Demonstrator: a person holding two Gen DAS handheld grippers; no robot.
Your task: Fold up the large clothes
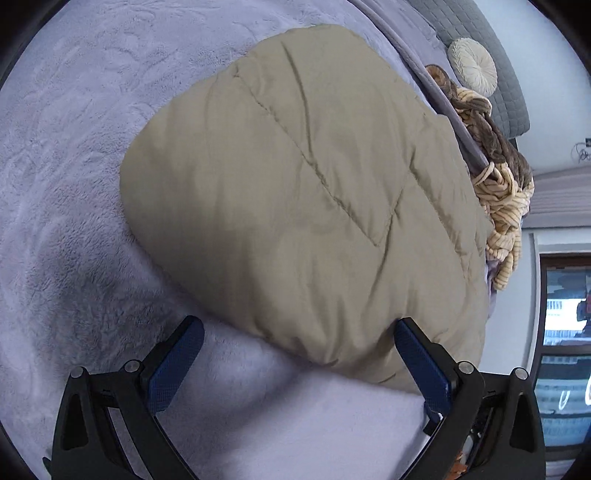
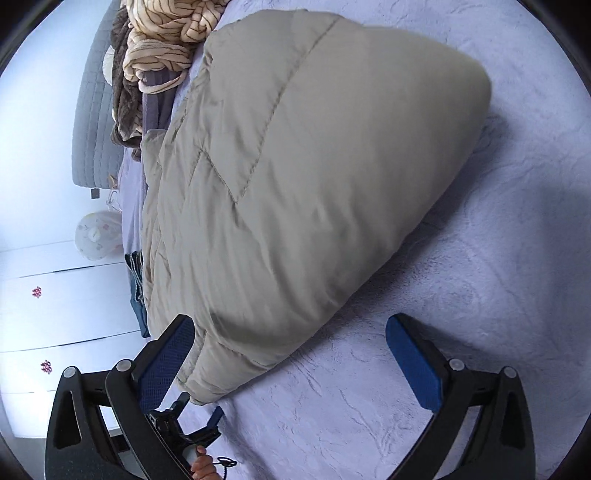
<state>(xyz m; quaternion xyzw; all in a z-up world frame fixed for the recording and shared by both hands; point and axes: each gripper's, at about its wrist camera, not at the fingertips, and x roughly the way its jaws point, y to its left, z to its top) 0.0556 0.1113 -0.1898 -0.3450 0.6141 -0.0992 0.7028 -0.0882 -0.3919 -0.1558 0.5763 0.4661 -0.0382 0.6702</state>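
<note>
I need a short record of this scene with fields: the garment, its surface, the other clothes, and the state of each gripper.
garment: beige padded coat, folded into a thick bundle
surface: lilac plush bedspread, coat lies on it
other clothes: striped cream and brown pile beyond the coat
left gripper: open, one pad at the coat's near edge, nothing gripped
right gripper: open, the coat's near corner lies between its pads, not gripped
cushion: round, cream, against the grey headboard

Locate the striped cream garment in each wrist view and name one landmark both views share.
Left wrist view: the striped cream garment lies at the right edge, beyond the folded beige jacket.
Right wrist view: it sits top left, above the jacket.
Shared landmark: the grey quilted headboard.
</note>
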